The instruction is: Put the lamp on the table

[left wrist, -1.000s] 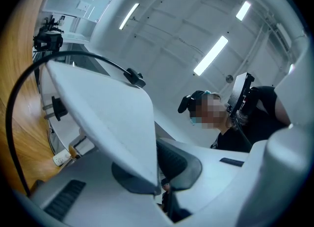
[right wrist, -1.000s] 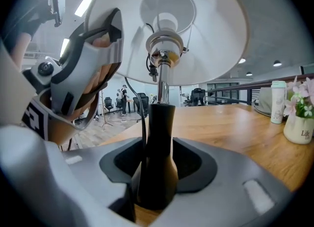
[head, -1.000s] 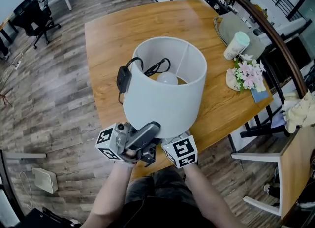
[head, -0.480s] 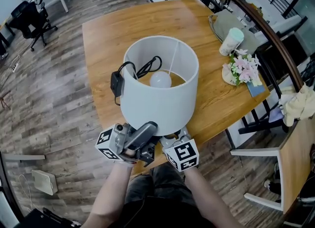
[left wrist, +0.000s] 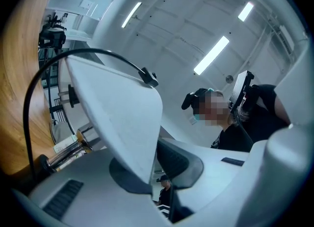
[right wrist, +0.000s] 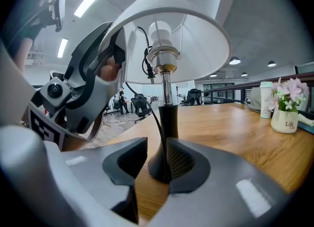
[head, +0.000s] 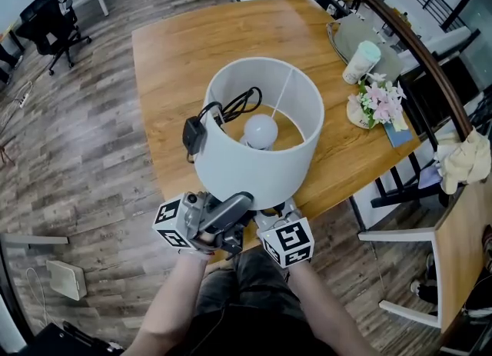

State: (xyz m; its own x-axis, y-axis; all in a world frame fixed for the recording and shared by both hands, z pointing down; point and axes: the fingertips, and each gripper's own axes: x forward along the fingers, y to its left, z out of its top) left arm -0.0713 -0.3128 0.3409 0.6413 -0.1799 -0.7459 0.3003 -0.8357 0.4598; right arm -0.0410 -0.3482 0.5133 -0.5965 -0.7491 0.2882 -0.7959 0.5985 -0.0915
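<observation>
The lamp's white shade (head: 257,158) rises near the front edge of the wooden table (head: 177,47), with the bulb (head: 260,128) and a black cord and adapter (head: 194,135) showing. Its black base (right wrist: 164,138) rests on the wood. My left gripper (head: 234,207) reaches up to the near rim of the shade (left wrist: 117,108). That rim sits between its jaws, which have just been opening, and a gap shows beside one pad. My right gripper (right wrist: 157,160) is level at the base. Its jaws have just been closing around the base, with wood visible beside one pad.
At the table's right side stand a flower vase (head: 377,104) on a blue book (head: 400,135), a white tumbler (head: 361,62) and a round tray (head: 361,35). A chair (head: 407,239) stands off the right corner. Black office chairs (head: 54,24) are far left on the floor.
The lamp sits a little further right in the picture and its shade looks more upright, showing more of the bulb. Both grippers stay at its near side.
</observation>
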